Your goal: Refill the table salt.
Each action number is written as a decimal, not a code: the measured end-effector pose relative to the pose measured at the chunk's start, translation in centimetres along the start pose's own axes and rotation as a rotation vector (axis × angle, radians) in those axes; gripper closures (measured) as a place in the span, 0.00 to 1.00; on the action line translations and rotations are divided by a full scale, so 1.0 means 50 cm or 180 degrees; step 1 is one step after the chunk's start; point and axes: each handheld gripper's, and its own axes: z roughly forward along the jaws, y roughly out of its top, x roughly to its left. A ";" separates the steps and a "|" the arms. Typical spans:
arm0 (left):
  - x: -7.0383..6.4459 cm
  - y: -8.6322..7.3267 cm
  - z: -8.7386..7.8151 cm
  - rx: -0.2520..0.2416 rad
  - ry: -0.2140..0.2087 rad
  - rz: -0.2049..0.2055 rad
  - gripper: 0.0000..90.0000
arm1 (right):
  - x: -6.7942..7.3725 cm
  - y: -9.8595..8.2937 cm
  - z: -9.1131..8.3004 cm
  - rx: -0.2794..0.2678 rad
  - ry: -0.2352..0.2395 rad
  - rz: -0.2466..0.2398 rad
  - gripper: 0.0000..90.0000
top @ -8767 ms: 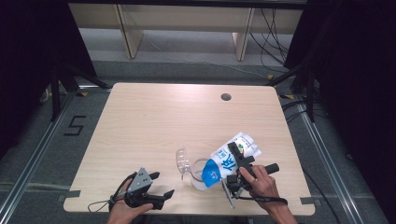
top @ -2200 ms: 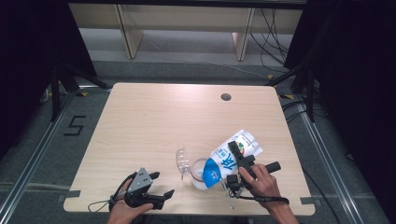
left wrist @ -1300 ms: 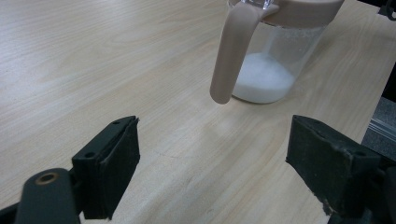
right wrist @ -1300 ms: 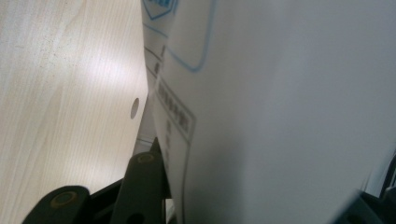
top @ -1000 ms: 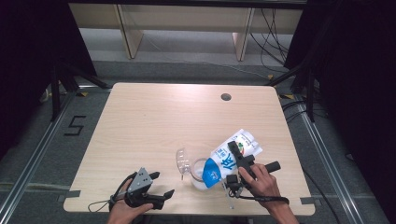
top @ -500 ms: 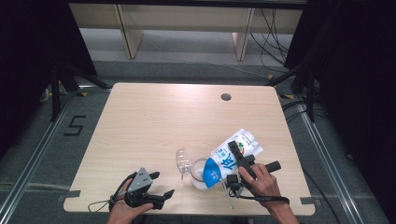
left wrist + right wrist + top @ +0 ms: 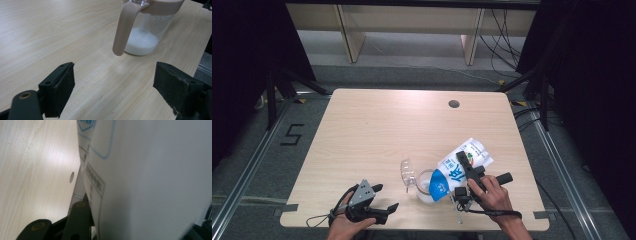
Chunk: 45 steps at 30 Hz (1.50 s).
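**Tipping the pouch over the jug**

Gripping one white-and-blue pouch point(image 7: 458, 169), the right gripper point(image 7: 470, 170) tilts it left, its blue corner over the single clear jug point(image 7: 424, 185) near the table's point(image 7: 377, 125) front edge. The left gripper point(image 7: 373, 202) rests low at the near left, jaws wide and holding nothing. White powder lies in the jug; its open lid point(image 7: 406, 171) looks faint. The pouch's print is blurred close up.

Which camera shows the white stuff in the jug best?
The left gripper view: the white stuff lies low in the clear jug, close up behind its handle. The high view looks down on the jug, small, with the tilted carton over its rim. The right gripper view shows the carton's side.
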 end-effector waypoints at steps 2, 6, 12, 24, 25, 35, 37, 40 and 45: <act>0.000 0.000 0.000 0.0001 -0.0003 0.0007 0.18 | -0.002 0.000 0.001 -0.0023 -0.0016 -0.0031 0.72; 0.001 0.001 0.000 0.0002 -0.0012 0.0037 0.18 | 0.002 0.000 0.000 0.0009 0.0015 0.0042 0.72; 0.001 0.001 0.000 0.0001 -0.0012 0.0037 0.18 | 0.001 -0.001 0.000 0.0019 0.0018 0.0057 0.72; 0.001 0.001 0.000 0.0002 -0.0012 0.0039 0.18 | 0.000 -0.001 -0.001 0.0026 0.0012 0.0030 0.73; 0.001 0.001 0.000 0.0004 -0.0014 0.0042 0.18 | 0.000 -0.001 -0.001 0.0028 0.0012 0.0028 0.73; 0.001 0.001 0.000 0.0002 -0.0012 0.0040 0.18 | -0.002 0.000 0.001 -0.0011 -0.0006 -0.0041 0.73; 0.001 0.001 0.000 0.0002 -0.0013 0.0040 0.18 | -0.002 -0.001 0.001 -0.0015 -0.0010 -0.0051 0.74; 0.001 0.001 0.001 0.0001 -0.0014 0.0029 0.18 | 0.000 -0.001 -0.001 0.0021 -0.0004 -0.0012 0.74; 0.001 0.001 0.001 0.0000 -0.0013 0.0028 0.18 | 0.000 -0.002 -0.001 0.0034 -0.0001 0.0007 0.74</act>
